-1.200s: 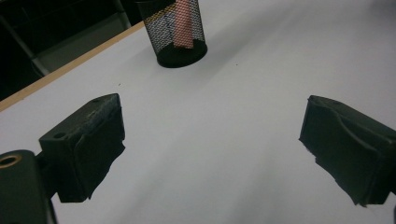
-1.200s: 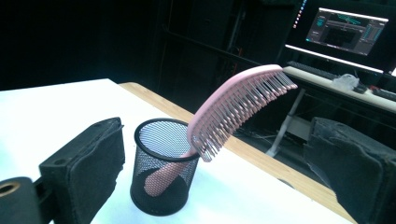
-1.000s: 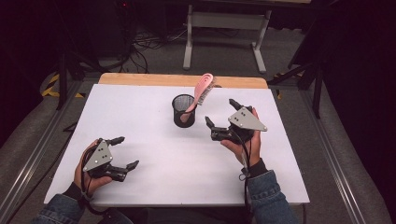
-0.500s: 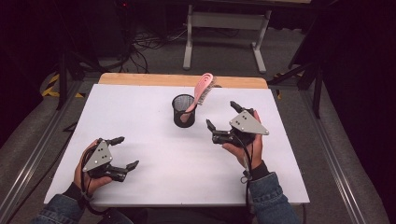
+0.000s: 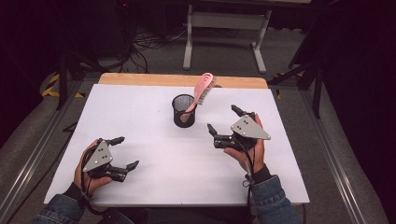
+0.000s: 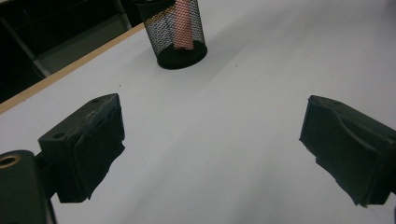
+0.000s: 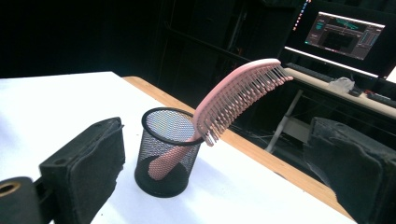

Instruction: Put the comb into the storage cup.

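Note:
A pink hairbrush (image 5: pixel 201 91) (image 7: pixel 233 95) leans handle-down in a black mesh cup (image 5: pixel 183 110) (image 7: pixel 169 151) (image 6: pixel 178 32) at the table's far middle, bristle head jutting out toward the right. My right gripper (image 5: pixel 225 121) (image 7: pixel 215 177) is open a short way right of the cup, jaws wide with nothing between them. My left gripper (image 5: pixel 125 152) (image 6: pixel 210 154) rests open near the front left of the white table (image 5: pixel 154 154), far from the cup and holding nothing.
A wooden strip (image 5: pixel 154 80) edges the table's far side. Beyond it stand a metal frame (image 5: pixel 224 28) and floor cables. A lit monitor (image 7: pixel 348 30) sits on a desk behind the brush in the right gripper view.
My right gripper has drifted slightly back toward the person and right, away from the cup. The left gripper, cup and brush have stayed put.

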{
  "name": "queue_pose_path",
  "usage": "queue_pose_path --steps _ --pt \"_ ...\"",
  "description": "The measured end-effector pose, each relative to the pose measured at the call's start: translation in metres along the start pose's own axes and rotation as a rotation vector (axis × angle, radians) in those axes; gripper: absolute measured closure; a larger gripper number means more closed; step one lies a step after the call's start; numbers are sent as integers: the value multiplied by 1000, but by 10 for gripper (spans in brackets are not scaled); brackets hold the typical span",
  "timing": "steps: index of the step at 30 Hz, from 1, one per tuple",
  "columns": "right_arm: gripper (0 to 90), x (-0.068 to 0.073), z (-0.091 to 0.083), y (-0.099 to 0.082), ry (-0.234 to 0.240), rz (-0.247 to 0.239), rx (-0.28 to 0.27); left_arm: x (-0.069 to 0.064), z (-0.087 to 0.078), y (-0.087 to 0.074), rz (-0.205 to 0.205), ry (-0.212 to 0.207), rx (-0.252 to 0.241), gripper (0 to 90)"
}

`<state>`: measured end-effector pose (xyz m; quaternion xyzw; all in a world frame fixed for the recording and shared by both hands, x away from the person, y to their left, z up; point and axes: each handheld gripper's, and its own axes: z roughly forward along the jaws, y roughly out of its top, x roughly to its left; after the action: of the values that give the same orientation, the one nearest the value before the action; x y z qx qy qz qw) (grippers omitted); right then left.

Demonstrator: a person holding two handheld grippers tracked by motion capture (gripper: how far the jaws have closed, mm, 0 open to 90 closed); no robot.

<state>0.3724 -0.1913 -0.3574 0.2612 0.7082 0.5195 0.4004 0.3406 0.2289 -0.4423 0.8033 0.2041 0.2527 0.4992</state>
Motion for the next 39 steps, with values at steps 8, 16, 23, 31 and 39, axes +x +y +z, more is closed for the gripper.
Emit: queue_pose_path --steps 8,16,23,31,39 --pt "57 2 -5 -2 2 -8 2 0 0 0 3 -2 1 73" --pt "57 3 -10 -6 6 -13 7 0 0 0 3 -3 1 73" --pt "57 3 -15 -11 9 -20 5 0 0 0 4 -4 3 73" --pt "58 2 -22 -15 3 -30 2 0 1 0 1 -4 3 73" --pt "63 0 -28 -23 2 -41 14 0 2 0 6 -7 6 73"
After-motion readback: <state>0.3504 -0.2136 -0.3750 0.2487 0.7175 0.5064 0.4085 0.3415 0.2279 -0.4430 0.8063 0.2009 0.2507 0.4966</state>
